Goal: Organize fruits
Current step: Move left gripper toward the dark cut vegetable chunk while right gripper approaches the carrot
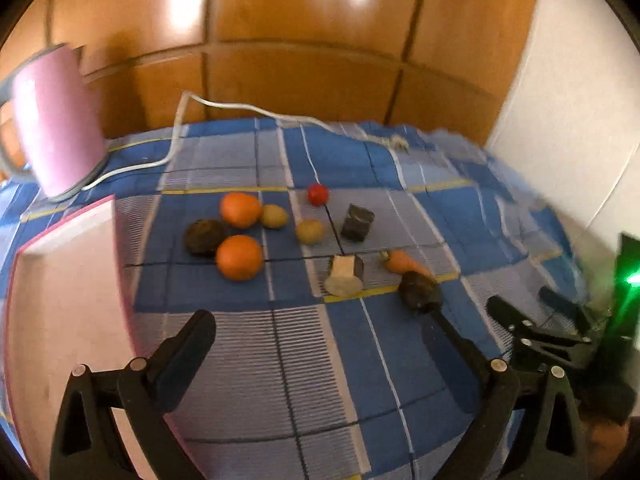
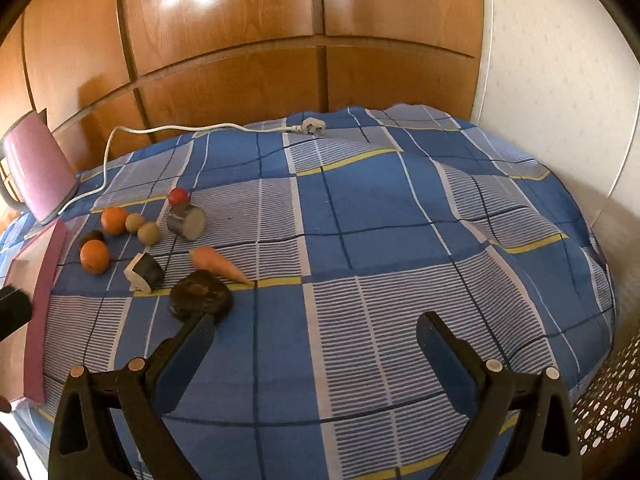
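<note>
Fruit cluster: 2 oranges, one (image 1: pixel 240 209) behind the other (image 1: pixel 239 257), lying on the checked bedsheet (image 1: pixel 288 360) just right of the pink tray (image 1: pixel 68 280); a dark round lump (image 1: pixel 205 237) touching both.
Landmark: pink tray, at the left edge of the bed; everything else placed from it.
Other produce: 2 small yellowish round pieces (image 1: pixel 274 216) and (image 1: pixel 309 231) right of the oranges; a small red ball (image 1: pixel 318 194) farther back; 2 cut dark-skinned chunks (image 1: pixel 357 222) and (image 1: pixel 345 275); a dark lump (image 1: pixel 420 291) farthest from the tray.
Carrot (image 1: pixel 406 264): long axis slanting, leafy stub toward the tray side, tip pointing away from the tray and toward the near edge of the bed.
Left gripper (image 1: pixel 320 332): jaws wide apart, nothing between them, hovering over the sheet; oranges ahead and to its left, tray beside its left finger.
Right gripper (image 2: pixel 316 338): jaws spread, empty; left finger close to the dark lump in view, contact not clear.
Nearer arm: left, judged closer to the oranges and the tray; right closer to carrot and lump.
Deciding relation: oranges between left gripper and tray, so probably a short carry leftward.
Orange axis: round, no long axis, any approach angle likely fine.
Background: pink kettle (image 1: pixel 56 120) behind the tray, white cord (image 1: pixel 240 106) trailing across the sheet.
</note>
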Demonstrator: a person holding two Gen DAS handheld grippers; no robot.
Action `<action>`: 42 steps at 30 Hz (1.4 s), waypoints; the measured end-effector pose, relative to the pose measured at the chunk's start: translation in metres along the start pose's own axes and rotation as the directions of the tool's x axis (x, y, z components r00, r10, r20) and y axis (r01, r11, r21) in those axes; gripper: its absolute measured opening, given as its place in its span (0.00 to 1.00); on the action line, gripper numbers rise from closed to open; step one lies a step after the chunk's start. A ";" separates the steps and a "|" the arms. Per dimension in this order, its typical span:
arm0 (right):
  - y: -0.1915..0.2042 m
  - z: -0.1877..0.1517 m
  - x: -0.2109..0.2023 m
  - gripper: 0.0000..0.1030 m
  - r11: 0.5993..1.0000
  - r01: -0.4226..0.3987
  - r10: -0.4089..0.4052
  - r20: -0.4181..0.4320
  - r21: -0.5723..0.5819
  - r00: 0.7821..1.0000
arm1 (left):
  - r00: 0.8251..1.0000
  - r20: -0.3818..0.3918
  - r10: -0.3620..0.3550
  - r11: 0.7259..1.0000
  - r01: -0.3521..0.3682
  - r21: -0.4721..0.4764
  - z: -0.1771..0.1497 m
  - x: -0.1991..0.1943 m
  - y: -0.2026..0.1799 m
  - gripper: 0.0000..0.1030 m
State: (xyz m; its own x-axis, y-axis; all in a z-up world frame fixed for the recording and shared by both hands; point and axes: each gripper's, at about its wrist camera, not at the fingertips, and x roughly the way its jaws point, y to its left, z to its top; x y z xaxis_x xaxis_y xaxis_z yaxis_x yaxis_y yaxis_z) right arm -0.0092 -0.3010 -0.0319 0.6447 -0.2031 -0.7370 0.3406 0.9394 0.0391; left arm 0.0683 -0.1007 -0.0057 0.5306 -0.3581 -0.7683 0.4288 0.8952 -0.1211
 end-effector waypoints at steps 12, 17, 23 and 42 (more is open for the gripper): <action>-0.009 -0.002 0.008 0.99 1.000 0.012 -0.012 -0.019 -0.014 1.000 | 0.990 -0.143 -0.018 1.000 0.014 -0.023 0.029 0.078 -0.013 0.67; -0.012 -0.005 0.011 0.99 1.000 0.005 -0.005 -0.028 -0.014 1.000 | 0.984 -0.173 -0.046 0.999 0.040 -0.036 0.026 0.096 -0.014 0.35; -0.012 -0.008 0.018 0.81 0.999 -0.045 0.045 -0.069 -0.005 0.997 | 0.990 -0.097 -0.105 0.994 0.102 -0.033 0.007 0.056 -0.007 0.35; 0.055 0.035 0.034 0.50 0.959 -0.265 0.251 -0.136 -0.098 0.958 | 0.996 0.070 0.052 0.934 -0.024 -0.356 -0.035 -0.053 0.136 0.33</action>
State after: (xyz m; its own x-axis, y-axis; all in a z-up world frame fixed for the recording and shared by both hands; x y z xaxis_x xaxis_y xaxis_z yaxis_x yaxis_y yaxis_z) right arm 0.0556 -0.2665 -0.0314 0.6101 0.0788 -0.7884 0.0891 0.9819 0.1671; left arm 0.0732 0.0492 -0.0033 0.6021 -0.3289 -0.7275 0.1279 0.9392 -0.3187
